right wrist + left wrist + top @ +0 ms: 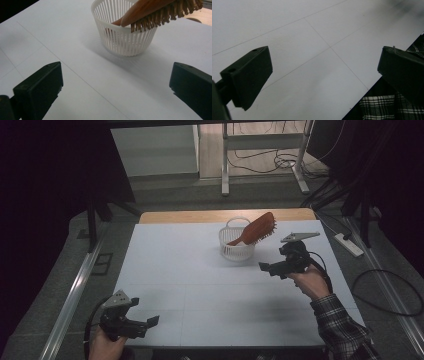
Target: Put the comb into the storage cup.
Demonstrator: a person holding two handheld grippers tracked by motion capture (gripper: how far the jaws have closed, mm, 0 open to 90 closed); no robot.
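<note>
High view: hairbrush (257, 229) leans in basket (236, 244).

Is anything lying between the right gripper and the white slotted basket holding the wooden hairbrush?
No. In the right gripper view, bare white table lies between the open right gripper and the white slotted plastic basket.

Glossy wooden hairbrush (147, 8), white slatted, seemingly plastic basket (125, 40), matt table (190, 285).

One wooden hairbrush (259, 229), one white slotted basket (235, 248), one white tabletop (190, 285), and two black tools: left (150, 324), right (267, 268).
</note>
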